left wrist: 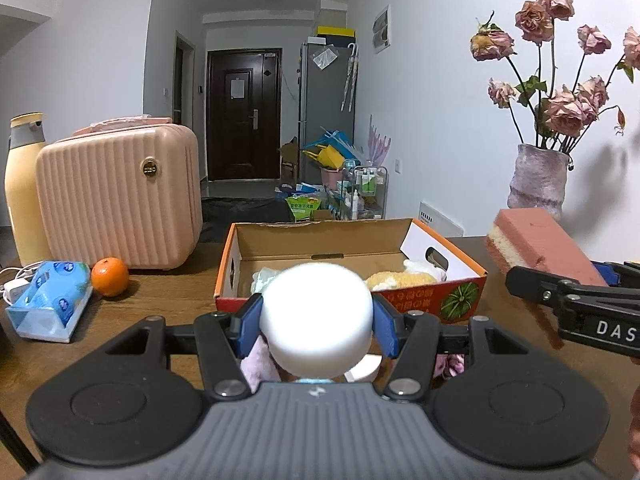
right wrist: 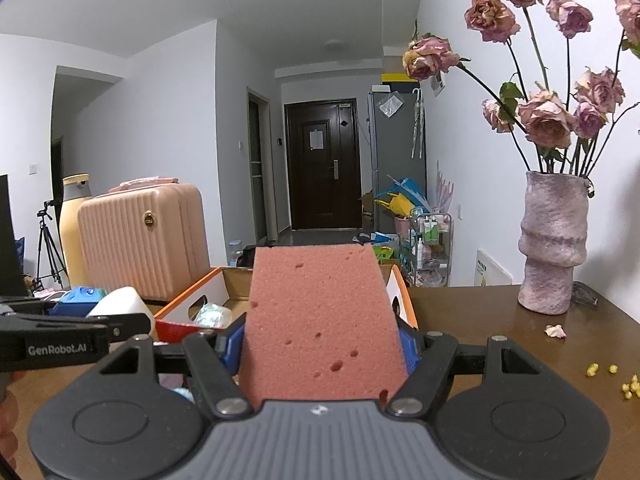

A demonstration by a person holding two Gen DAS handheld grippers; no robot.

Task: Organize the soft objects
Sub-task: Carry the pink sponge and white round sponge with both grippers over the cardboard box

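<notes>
The left gripper (left wrist: 316, 316) pinches a white rounded foam piece (left wrist: 316, 314) between its blue pads, held above the wooden table (left wrist: 160, 304) just in front of the open cardboard box (left wrist: 352, 240). The right gripper (right wrist: 322, 344) clamps a pink sponge block (right wrist: 320, 320) (its underside is a pale yellow layer, seen from the left wrist view), held up off the table at the box's right side.

The box already holds a yellow plush item (left wrist: 400, 280) and some pale soft pieces, so space is tight. Likely risks: both grippers converging on the opening could collide; the long sponge may catch the box's right end flap (left wrist: 436, 256) and tip out; the smooth foam could squirt from its shallow pinch. The vase of dried roses (right wrist: 554, 244) stands near the right hand, open to a knock.
</notes>
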